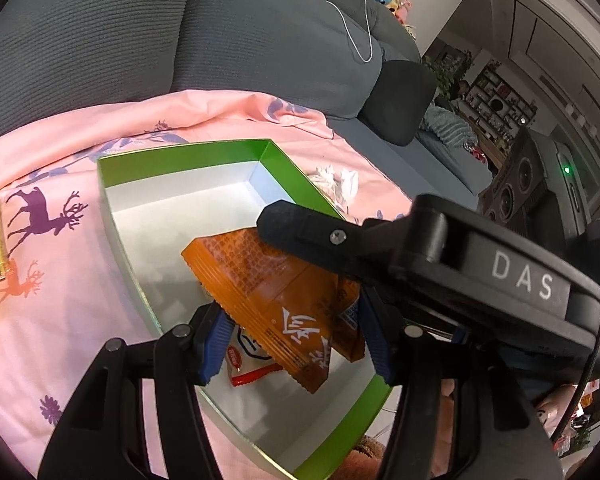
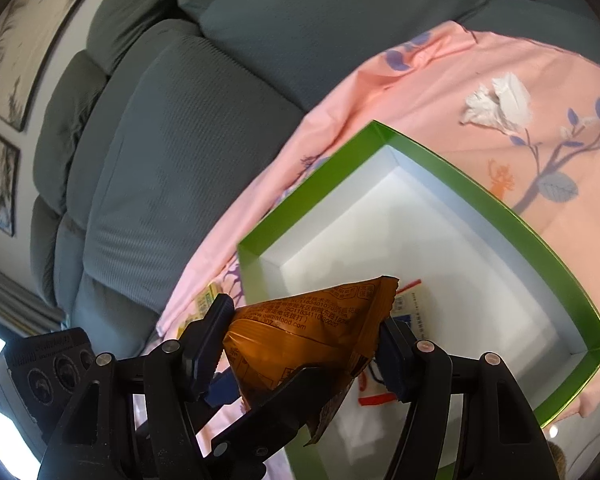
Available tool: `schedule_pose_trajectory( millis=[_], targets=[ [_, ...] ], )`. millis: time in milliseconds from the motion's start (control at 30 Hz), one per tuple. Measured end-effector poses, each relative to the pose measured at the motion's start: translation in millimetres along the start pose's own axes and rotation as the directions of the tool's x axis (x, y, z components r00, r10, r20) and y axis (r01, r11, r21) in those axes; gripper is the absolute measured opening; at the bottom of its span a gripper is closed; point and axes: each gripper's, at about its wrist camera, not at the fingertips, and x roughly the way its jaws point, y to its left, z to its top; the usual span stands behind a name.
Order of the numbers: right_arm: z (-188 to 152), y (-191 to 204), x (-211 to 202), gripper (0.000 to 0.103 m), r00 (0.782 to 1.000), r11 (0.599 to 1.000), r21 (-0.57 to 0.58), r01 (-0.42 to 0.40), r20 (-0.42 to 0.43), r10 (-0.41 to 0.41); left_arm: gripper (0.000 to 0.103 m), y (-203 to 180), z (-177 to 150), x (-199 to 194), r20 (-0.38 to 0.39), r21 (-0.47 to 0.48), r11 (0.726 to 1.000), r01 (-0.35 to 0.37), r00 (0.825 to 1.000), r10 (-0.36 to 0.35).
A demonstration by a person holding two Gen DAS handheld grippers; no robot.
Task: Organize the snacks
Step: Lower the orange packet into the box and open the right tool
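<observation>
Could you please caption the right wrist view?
Both grippers hold orange snack packets over a green-rimmed box on a pink cloth.

We note the orange snack packet (image 1: 260, 280) is glossy crinkled foil-plastic film with serrated ends. The box (image 1: 180, 152) is smooth card: satin green outside, matt white inside. The sheet (image 1: 80, 280) under it is soft, matt pink printed cloth, lightly creased. The sofa (image 1: 140, 40) behind is grey ribbed fabric. The left gripper (image 1: 296, 344) and right gripper (image 2: 304, 356) are matt black plastic with ridged blue pads and bright metal pins. The far crumpled tissue (image 2: 498, 104) is white paper.
</observation>
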Motion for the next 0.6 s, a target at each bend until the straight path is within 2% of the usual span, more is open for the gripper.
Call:
schedule_pose_trajectory(
  millis=[233,600],
  targets=[
    [3,-11,2,0.068,0.998,0.998,0.033,0.058,-0.008,-0.057,0.058,1,-3,15,-0.042,-0.017,1.0,0.011,0.999,-0.012],
    [3,-19,12,0.068,0.995,0.994,0.049,0.095,-0.043,-0.093,0.058,4,-4,23,-0.088,-0.044,0.999,-0.006,0.996,0.002]
  ],
)
